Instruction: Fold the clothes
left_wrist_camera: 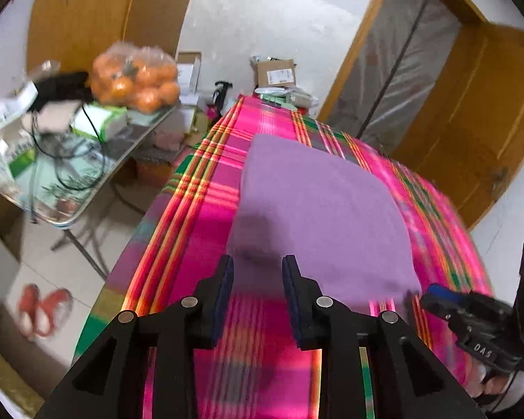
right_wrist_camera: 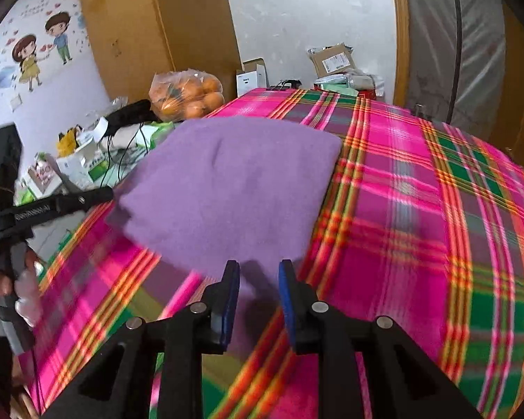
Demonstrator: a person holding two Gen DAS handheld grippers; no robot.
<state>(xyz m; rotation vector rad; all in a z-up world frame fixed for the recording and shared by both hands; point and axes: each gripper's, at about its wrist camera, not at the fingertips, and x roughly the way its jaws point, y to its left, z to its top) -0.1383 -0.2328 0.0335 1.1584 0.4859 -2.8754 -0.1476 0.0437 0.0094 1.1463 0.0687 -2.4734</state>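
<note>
Left wrist view: left gripper (left_wrist_camera: 257,267), jaws apart and empty, hovers at the near edge of the folded purple cloth (left_wrist_camera: 318,206) mid-frame on the plaid table (left_wrist_camera: 199,216); slippers (left_wrist_camera: 42,309) show lower left. Right wrist view: right gripper (right_wrist_camera: 258,272), jaws apart and empty, faces the cloth's near corner; only here a wall sticker (right_wrist_camera: 40,50) upper left. Best pinch both near corners evenly, I judge.

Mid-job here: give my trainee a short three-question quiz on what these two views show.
1. True or false: the purple garment lies folded on the plaid cloth.
2. What is between the jaws of the left hand-held gripper? A) garment B) nothing C) cable
3. What fruit fills the bag on the side table?

Key: 1 true; 2 B; 3 oranges. The right hand-held gripper is empty too.
</note>
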